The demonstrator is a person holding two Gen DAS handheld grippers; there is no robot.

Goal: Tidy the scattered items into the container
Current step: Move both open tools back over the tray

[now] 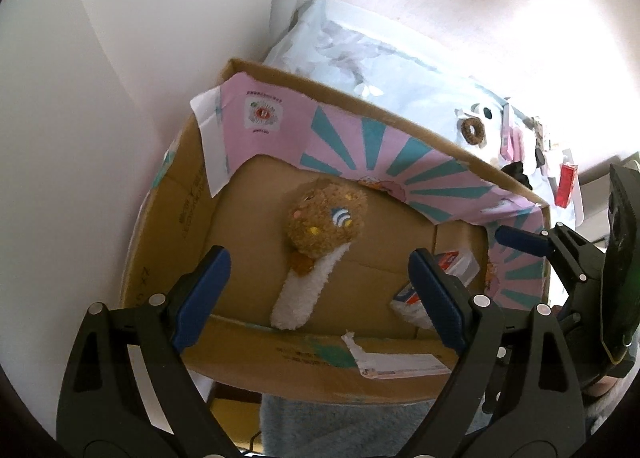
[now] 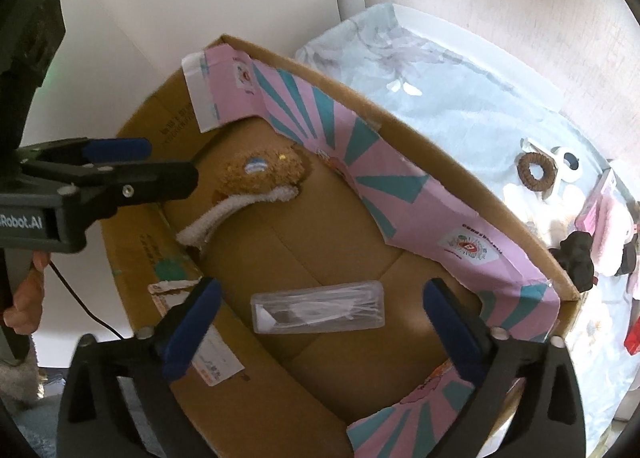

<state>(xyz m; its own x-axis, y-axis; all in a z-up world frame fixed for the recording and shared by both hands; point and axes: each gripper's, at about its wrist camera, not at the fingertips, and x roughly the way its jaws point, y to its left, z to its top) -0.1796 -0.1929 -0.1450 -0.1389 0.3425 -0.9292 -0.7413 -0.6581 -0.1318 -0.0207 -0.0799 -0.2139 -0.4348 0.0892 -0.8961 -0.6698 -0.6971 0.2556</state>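
Looking down along both grippers, we see a cardboard box (image 2: pixel 280 242) with pink-and-teal printed flaps standing against a bed covered by a pale floral sheet (image 2: pixel 460 106). The left gripper (image 1: pixel 320 290) hangs over the box with its blue-padded fingers (image 1: pixel 200 298) spread wide and nothing between them; below it a brown plush toy (image 1: pixel 326 224) with a white fuzzy strip lies on the box floor. The right gripper (image 2: pixel 320 330) also stands with its fingers (image 2: pixel 192 330) wide apart and empty, directly above a clear plastic case (image 2: pixel 318 312) resting flat on the box floor, near the plush toy but apart from it. On the sheet outside the box we note a brown hair scrunchie (image 2: pixel 536 172), a black item (image 2: pixel 578 258) and pink items (image 2: pixel 600 214).
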